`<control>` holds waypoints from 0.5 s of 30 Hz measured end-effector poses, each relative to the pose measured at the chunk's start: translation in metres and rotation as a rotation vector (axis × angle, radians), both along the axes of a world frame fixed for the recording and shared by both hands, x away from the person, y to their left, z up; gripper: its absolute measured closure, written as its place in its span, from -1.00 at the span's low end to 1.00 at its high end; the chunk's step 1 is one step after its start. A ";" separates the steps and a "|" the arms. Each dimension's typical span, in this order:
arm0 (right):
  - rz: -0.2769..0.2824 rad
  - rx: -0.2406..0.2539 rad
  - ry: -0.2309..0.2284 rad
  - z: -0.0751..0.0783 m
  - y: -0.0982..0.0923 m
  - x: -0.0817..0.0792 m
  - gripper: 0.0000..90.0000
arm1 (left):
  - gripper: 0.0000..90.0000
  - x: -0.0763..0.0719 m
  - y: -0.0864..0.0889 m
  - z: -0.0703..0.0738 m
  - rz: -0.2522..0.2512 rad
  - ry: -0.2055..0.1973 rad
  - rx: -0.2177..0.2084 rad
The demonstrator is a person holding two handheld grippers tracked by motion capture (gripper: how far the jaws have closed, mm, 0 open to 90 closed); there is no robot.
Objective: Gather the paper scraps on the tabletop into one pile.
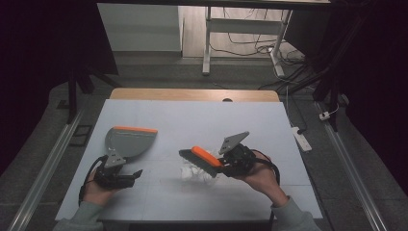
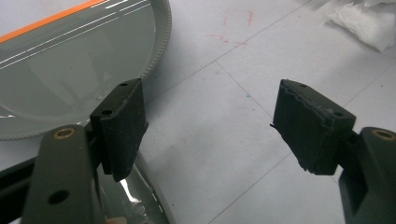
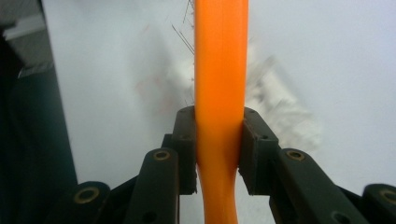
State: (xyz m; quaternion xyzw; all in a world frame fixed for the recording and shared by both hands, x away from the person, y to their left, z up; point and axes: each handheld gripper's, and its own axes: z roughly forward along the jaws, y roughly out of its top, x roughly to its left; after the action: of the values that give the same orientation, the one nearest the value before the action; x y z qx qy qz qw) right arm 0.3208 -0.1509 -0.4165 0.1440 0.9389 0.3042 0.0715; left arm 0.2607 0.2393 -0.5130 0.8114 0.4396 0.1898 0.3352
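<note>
A: What is seen at the left side of the table (image 1: 192, 108)?

B: The left gripper (image 1: 126, 176) is held low by the left hand, its jaws spread wide with nothing between them. The grey dustpan (image 1: 127, 142) with the orange edge is lying just beside it.

A: And further to the right?

B: White crumpled paper (image 1: 192, 172) is lying near the middle. The brush (image 1: 202, 159) is held above it, tilted. Its orange handle (image 3: 219, 93) is pinched by the right gripper (image 1: 230, 166).
</note>
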 end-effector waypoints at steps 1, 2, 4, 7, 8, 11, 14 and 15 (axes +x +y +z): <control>-0.018 0.015 0.000 0.003 0.000 -0.001 0.57 | -0.41 0.000 0.000 0.000 0.000 -0.002 -0.002; -0.020 0.029 0.001 0.004 0.001 -0.001 0.57 | -0.41 0.000 0.000 0.000 0.001 -0.001 -0.003; 0.002 0.021 0.008 0.001 0.009 -0.003 0.57 | -0.41 0.001 0.000 0.000 0.002 0.000 -0.003; -0.018 0.065 0.056 -0.010 0.027 -0.004 0.57 | -0.41 0.001 0.000 -0.001 0.003 0.000 -0.001; -0.030 0.085 0.077 -0.015 0.035 -0.004 0.57 | -0.41 0.001 0.000 0.000 0.004 0.000 0.000; -0.049 0.118 0.109 -0.033 0.058 0.000 0.57 | -0.41 0.000 0.001 0.000 0.005 -0.001 -0.001; -0.068 0.151 0.146 -0.052 0.076 0.006 0.57 | -0.41 0.001 0.001 -0.001 0.006 0.002 0.000; -0.075 0.148 0.153 -0.057 0.080 0.007 0.57 | -0.41 0.001 0.001 -0.001 0.006 0.002 -0.001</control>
State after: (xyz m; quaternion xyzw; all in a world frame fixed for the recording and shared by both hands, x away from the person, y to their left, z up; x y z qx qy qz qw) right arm 0.3281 -0.0707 -0.4739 0.2069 0.9105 0.3581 0.0000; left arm 0.2613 0.2405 -0.5140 0.8103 0.4423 0.1899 0.3344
